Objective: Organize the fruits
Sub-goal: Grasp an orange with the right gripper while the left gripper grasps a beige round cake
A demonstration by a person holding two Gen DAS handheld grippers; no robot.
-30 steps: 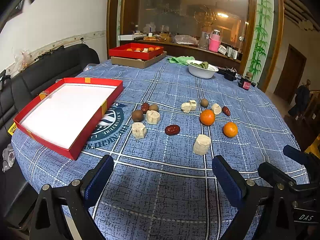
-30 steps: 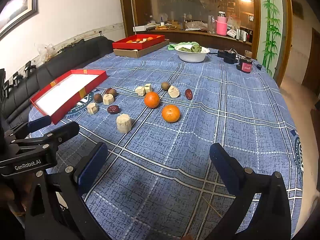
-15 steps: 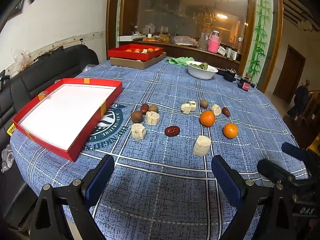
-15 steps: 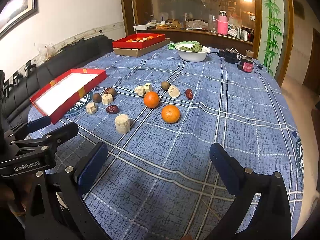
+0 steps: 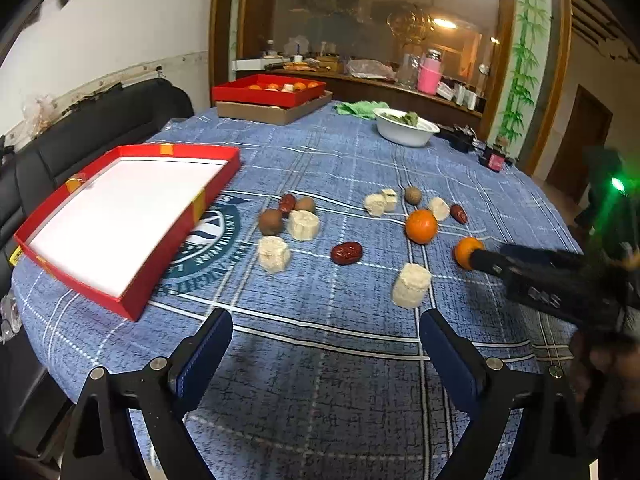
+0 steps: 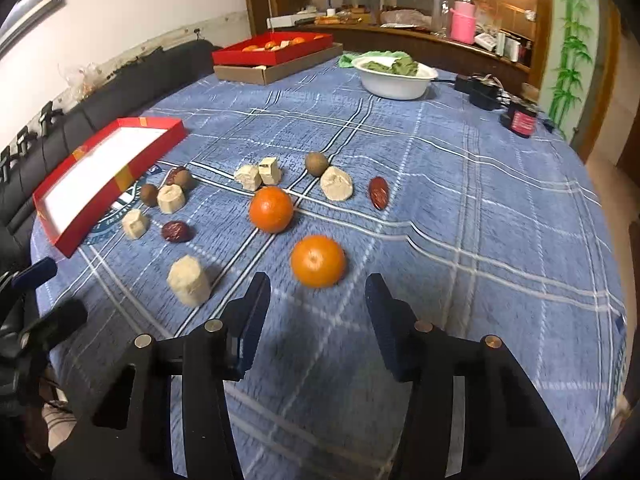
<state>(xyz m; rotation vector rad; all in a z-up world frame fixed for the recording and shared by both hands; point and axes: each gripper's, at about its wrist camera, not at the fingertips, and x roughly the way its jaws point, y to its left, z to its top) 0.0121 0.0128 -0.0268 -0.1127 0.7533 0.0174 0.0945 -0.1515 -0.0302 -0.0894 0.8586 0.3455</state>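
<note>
Just ahead of the right gripper [image 6: 318,300], near the middle of the blue checked tablecloth [image 6: 480,208], the near orange [image 6: 318,261] is sitting apart from both fingers, lined up with the gap between them. Its jaws are standing open, holding nothing. That orange is looking round, bright and slightly blurred, with a small dimple on top. A second orange [image 6: 271,209] is lying just beyond it, towards the far edge. Pale chunks, brown round fruits and dark red dates are lying scattered towards the left edge, where the empty red tray [image 6: 100,172] is resting. The left gripper [image 5: 326,344] is hanging over the near edge with jaws spread wide and empty, a pale chunk [image 5: 411,285] lying just ahead of its right finger.
</note>
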